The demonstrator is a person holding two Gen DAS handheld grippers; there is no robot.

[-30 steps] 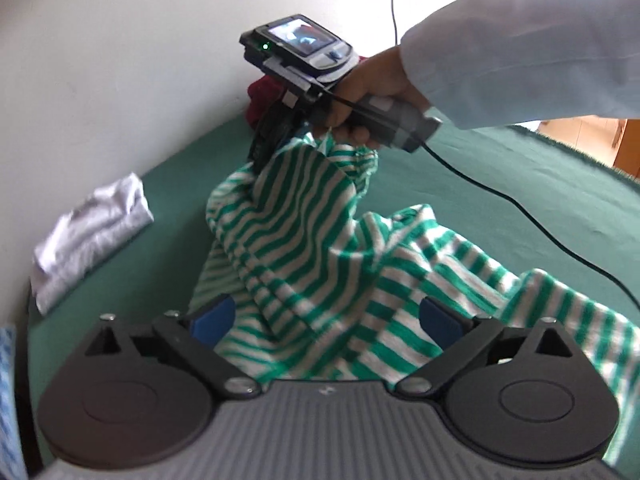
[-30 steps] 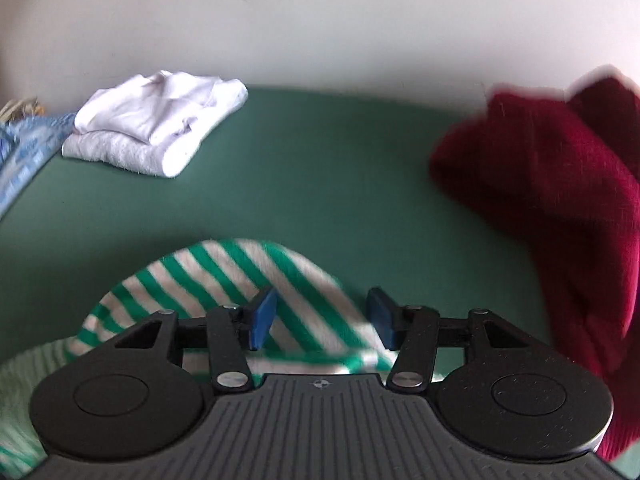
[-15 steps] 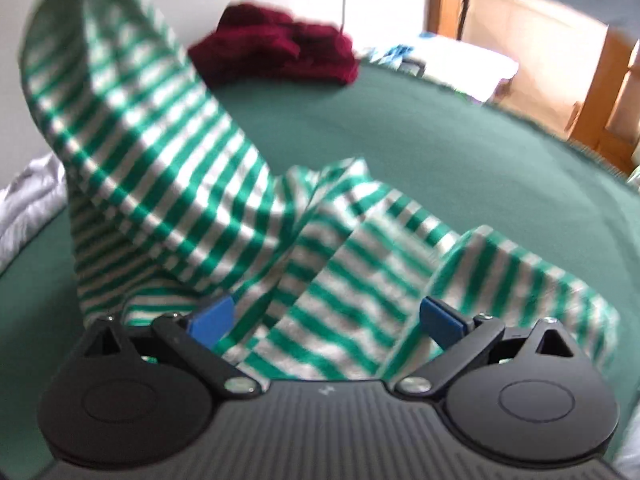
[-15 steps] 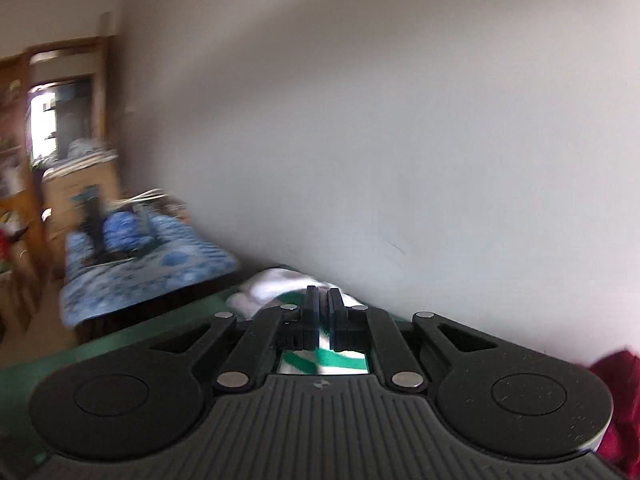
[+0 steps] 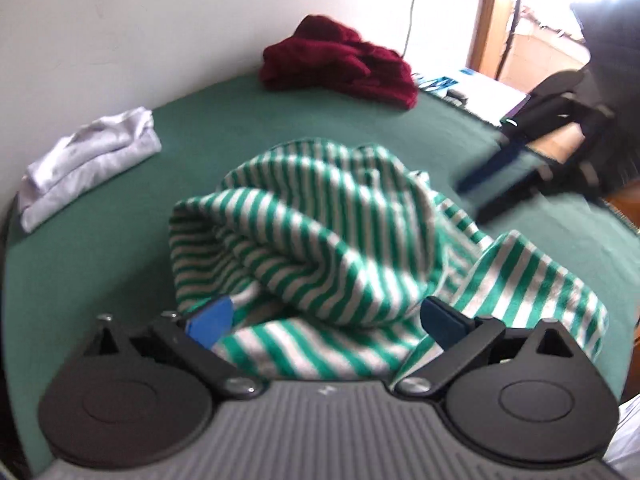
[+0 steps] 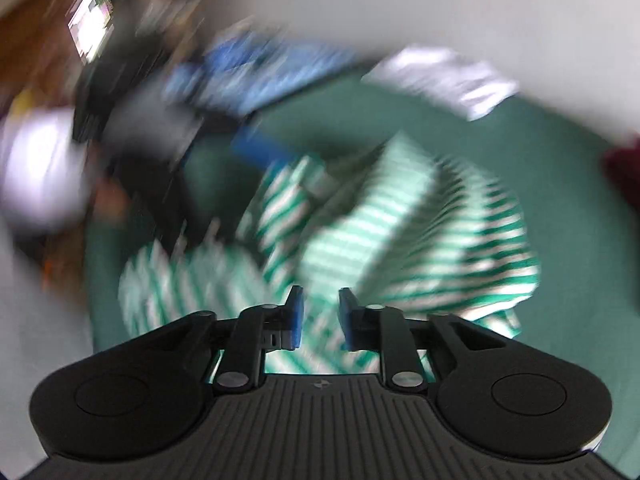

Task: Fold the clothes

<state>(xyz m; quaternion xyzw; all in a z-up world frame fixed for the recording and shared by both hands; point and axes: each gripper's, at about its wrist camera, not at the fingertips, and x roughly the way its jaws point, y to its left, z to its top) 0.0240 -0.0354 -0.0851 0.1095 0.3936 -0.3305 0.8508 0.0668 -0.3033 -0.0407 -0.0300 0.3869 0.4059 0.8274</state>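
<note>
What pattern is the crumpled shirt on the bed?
Green and white stripes on the shirt; clearest in the left wrist view.

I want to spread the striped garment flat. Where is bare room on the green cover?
Bare green cover lies between the folded white cloth, the dark red garment and the striped garment. Its right side, near the right gripper, is crowded.

Right wrist view motion-blurred; striped shirt (image 6: 400,220) smeared.
</note>
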